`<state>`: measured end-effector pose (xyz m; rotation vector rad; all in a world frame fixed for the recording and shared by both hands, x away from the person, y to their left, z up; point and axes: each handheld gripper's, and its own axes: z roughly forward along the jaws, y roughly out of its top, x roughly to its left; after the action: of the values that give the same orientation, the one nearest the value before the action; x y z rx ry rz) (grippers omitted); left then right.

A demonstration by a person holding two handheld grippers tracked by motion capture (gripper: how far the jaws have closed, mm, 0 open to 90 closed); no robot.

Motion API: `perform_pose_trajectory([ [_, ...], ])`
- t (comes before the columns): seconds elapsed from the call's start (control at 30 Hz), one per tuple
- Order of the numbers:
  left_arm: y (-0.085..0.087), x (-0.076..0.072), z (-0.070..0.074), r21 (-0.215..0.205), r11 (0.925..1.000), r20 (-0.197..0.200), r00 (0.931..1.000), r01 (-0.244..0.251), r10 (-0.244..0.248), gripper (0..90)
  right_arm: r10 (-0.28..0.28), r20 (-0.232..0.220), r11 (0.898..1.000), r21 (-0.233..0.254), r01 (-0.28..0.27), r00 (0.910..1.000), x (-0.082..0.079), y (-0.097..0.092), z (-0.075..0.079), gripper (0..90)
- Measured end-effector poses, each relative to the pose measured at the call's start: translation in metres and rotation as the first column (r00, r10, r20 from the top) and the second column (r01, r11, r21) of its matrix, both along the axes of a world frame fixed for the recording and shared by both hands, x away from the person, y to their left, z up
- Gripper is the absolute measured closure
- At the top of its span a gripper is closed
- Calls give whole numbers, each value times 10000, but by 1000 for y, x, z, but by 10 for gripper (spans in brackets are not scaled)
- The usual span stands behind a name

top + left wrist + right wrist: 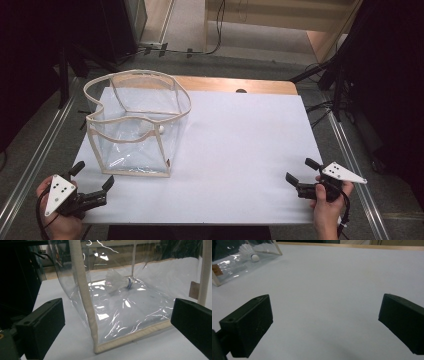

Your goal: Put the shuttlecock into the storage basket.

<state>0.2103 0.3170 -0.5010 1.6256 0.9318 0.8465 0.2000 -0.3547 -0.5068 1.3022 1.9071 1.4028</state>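
A clear plastic bag with beige trim (134,125) stands open-topped on the left of the white table (240,145). Inside it lies a white shuttlecock (117,282), on its side on the bag's floor, also seen as the shuttlecock (249,252) through the bag's wall. My left gripper (92,176) rests at the front left corner, open, just short of the bag's near corner (96,347). Far from the bag, my right gripper (303,172) sits open at the front right with nothing between its jaws.
The white sheet covers a wooden table whose far edge (235,85) shows bare wood. Dark stands and cables (320,105) surround the table on the floor. A small brown tag (194,290) hangs on the bag's side.
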Motion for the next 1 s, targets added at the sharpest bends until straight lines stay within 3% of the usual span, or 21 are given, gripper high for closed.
perform_pose_trajectory([
  [0.33,1,0,0,34,10000,17,10000,92,-92,0,-207,183,9997,131,205,9996,-8,-15,-1,0],
  [0.6,-1,-1,1,224,9995,18,9998,202,-202,0,173,233,9997,186,-177,9996,-10,-21,-4,0],
  [1.0,-2,-1,2,385,9992,20,9999,111,-112,0,312,156,9995,107,-313,9994,-8,-21,-6,0],
])
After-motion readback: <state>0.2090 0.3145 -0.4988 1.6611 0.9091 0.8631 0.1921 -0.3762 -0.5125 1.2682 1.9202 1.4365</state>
